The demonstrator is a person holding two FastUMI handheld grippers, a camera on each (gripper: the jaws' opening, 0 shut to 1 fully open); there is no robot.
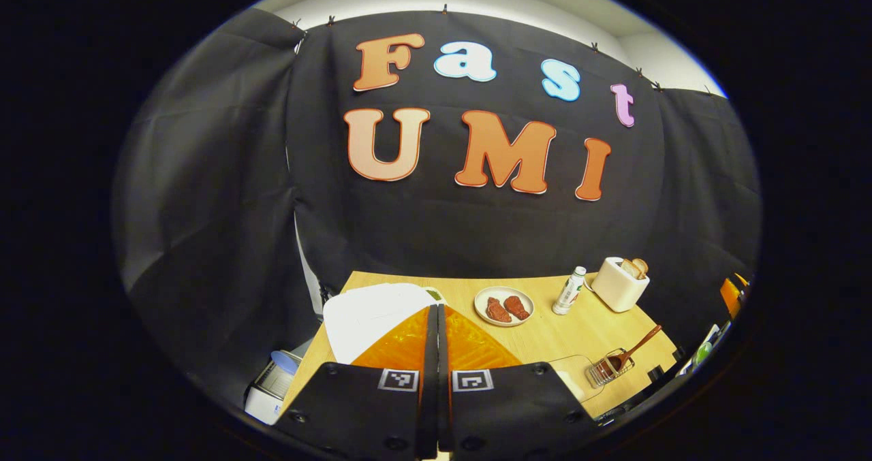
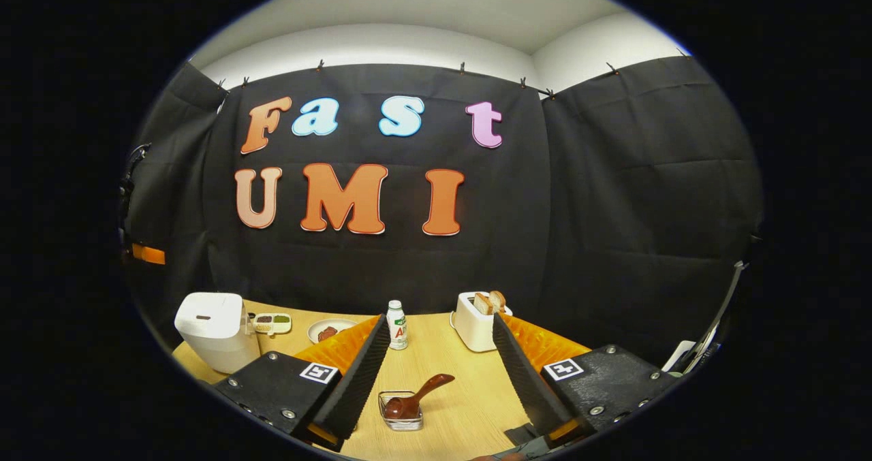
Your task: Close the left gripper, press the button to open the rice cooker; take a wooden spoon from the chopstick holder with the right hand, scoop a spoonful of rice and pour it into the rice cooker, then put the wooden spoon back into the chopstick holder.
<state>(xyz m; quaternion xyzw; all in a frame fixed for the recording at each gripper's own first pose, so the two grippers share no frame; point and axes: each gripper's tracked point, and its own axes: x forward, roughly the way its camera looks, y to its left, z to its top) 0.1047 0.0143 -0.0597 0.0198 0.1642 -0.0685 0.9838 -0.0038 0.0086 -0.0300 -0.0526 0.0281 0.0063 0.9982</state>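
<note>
The left gripper (image 1: 436, 311) has its fingers pressed together, empty, above the white rice cooker (image 1: 375, 314). The right gripper (image 2: 441, 328) is spread wide, holding nothing, with the wooden spoon (image 2: 415, 398) resting in the wire chopstick holder (image 2: 402, 412) on the table (image 2: 470, 406) between its fingers.

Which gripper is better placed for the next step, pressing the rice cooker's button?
Left. The left gripper is already shut, as the press needs, and the white rice cooker sits right behind its fingertips. The right gripper is open and faces the wooden spoon in the chopstick holder.
</note>
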